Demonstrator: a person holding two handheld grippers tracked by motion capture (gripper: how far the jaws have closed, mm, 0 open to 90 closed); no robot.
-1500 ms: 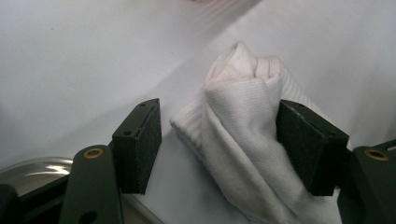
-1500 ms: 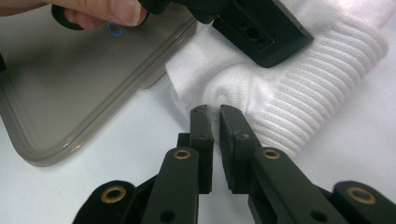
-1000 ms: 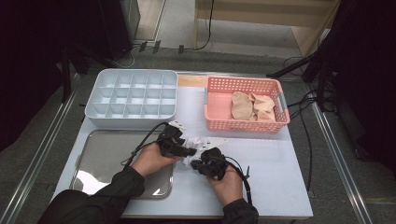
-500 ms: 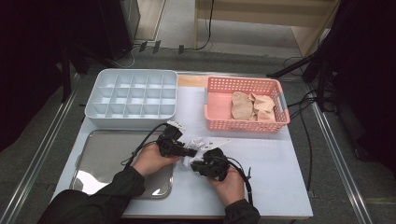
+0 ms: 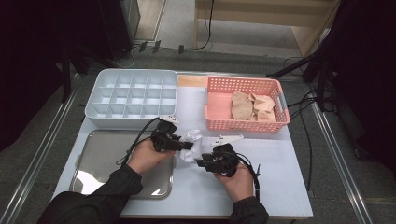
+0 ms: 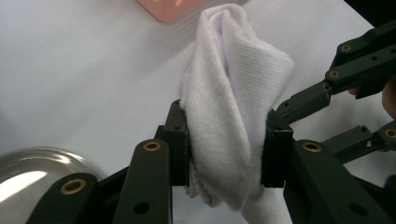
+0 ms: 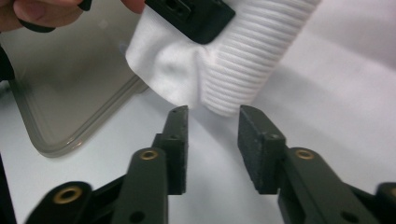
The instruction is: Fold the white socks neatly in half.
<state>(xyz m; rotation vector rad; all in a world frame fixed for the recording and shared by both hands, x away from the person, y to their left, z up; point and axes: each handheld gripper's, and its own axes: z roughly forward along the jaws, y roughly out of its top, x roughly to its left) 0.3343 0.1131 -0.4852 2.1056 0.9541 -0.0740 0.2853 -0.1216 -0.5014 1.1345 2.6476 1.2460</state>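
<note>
A bunched white sock (image 5: 190,145) hangs just above the white table near its middle. My left gripper (image 5: 186,145) is shut on it; in the left gripper view the sock (image 6: 229,116) is squeezed between both pads, with folds rising above them. My right gripper (image 5: 200,162) sits just right of and below the sock, pointing at it. Its jaws (image 7: 212,114) stand open right under the sock's ribbed cuff (image 7: 243,70), with nothing between them. The left gripper's pad (image 7: 191,14) shows pressed into the cloth there.
A steel tray (image 5: 100,161) lies at the front left under my left hand. A white compartment box (image 5: 133,95) stands behind it. A pink basket (image 5: 219,105) at the back right holds beige socks (image 5: 252,107). A grey three-cornered plate (image 5: 226,139) lies in front of the basket.
The right gripper has moved slightly left and closer to the sock. The left gripper keeps hold of the sock in nearly the same place.
</note>
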